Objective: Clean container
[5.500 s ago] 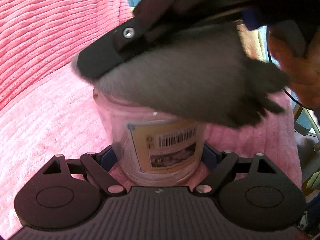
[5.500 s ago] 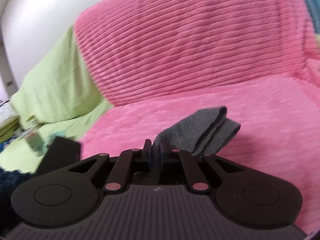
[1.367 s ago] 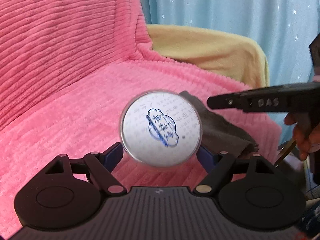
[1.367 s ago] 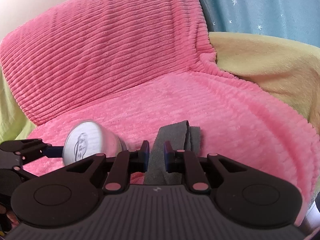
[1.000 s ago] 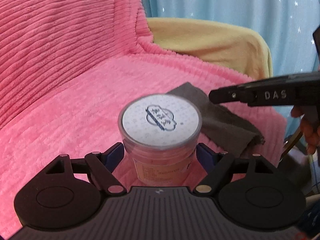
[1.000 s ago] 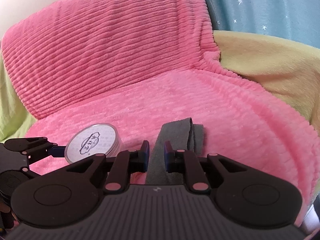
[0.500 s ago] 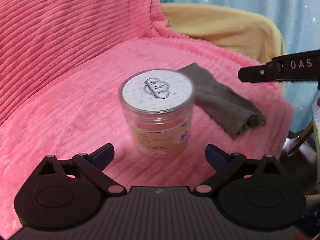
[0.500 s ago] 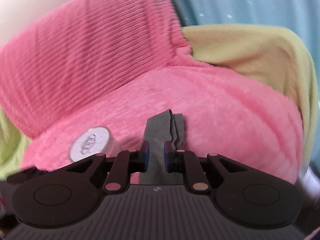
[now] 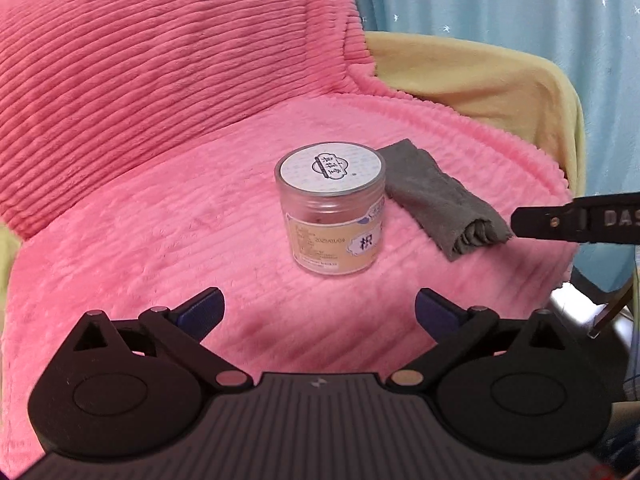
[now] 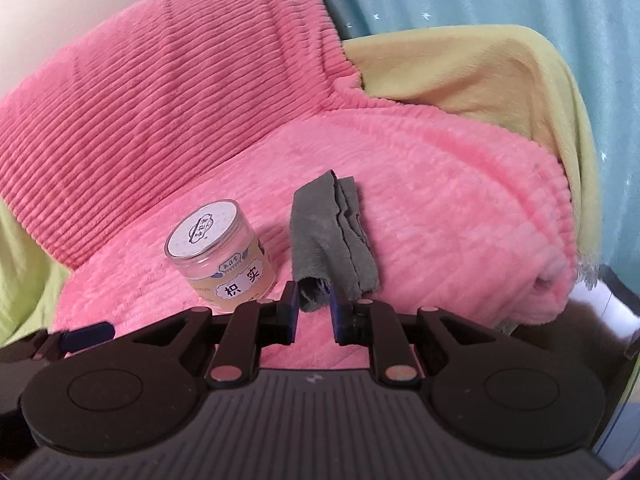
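- The jar (image 9: 330,208) stands upright on the pink blanket (image 9: 160,216), near the middle of the seat, its lid on.
- It is clear, with a white printed lid (image 9: 330,167) and a pale label around its lower wall; the right wrist view (image 10: 221,255) shows large characters on that label.
- A folded grey cloth (image 9: 440,202) lies flat on the blanket just beside the jar, on its right; in the left view its far corner sits behind the lid, and whether the two touch cannot be told.
- The left gripper (image 9: 319,310) hangs in front of the jar, apart from it, jaws spread wide and holding nothing; bare blanket lies between its blue-padded tips and the jar.
- The right gripper (image 10: 313,309) sits at the near end of the cloth (image 10: 332,240), jaws at a narrow gap; the cloth's rolled end shows between the tips, but no pinch on it can be made out.
- From the left view, the right gripper's black finger (image 9: 576,224) reaches in from the right edge, just past the cloth's near end.
- The blanket is ribbed and drapes up over the backrest.
- A yellow cover (image 10: 460,72) shows beyond its right edge, and a green one (image 10: 24,248) at the left.
- A blue, star-dotted curtain (image 9: 500,4) hangs behind.
- Nothing stands between either gripper and the jar.
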`<action>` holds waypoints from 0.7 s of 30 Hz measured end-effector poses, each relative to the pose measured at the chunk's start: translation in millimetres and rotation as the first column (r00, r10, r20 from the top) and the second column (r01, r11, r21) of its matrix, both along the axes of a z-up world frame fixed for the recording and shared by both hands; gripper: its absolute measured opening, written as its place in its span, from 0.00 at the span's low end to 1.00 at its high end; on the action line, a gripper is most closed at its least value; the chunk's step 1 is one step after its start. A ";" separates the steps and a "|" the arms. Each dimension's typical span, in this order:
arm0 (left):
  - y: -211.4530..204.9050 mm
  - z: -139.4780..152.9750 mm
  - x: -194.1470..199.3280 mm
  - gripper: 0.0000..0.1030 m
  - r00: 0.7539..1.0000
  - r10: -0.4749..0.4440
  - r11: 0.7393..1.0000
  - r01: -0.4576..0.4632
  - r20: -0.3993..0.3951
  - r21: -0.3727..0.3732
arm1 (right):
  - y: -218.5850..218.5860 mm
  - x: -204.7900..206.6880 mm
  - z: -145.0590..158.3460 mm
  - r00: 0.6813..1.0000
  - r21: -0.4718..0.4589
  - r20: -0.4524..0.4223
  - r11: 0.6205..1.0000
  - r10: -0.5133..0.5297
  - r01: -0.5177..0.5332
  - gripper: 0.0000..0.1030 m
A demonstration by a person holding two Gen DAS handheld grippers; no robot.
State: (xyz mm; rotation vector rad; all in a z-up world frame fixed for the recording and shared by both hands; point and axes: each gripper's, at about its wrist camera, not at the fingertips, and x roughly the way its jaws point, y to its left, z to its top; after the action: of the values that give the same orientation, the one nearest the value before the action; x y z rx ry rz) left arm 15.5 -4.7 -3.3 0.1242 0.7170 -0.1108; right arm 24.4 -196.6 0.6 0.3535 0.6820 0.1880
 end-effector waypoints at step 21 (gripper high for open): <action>-10.9 -4.6 -6.7 0.99 0.997 0.017 1.000 -0.017 -0.079 -0.011 | 20.8 -20.9 -16.6 0.995 -0.206 -0.063 0.975 0.074 -0.085 0.14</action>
State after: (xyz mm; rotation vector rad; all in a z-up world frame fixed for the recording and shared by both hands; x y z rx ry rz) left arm 8.8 -15.6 -7.9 0.1034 0.7956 -0.1038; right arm 3.5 -175.8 -16.0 0.1307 0.7640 0.1813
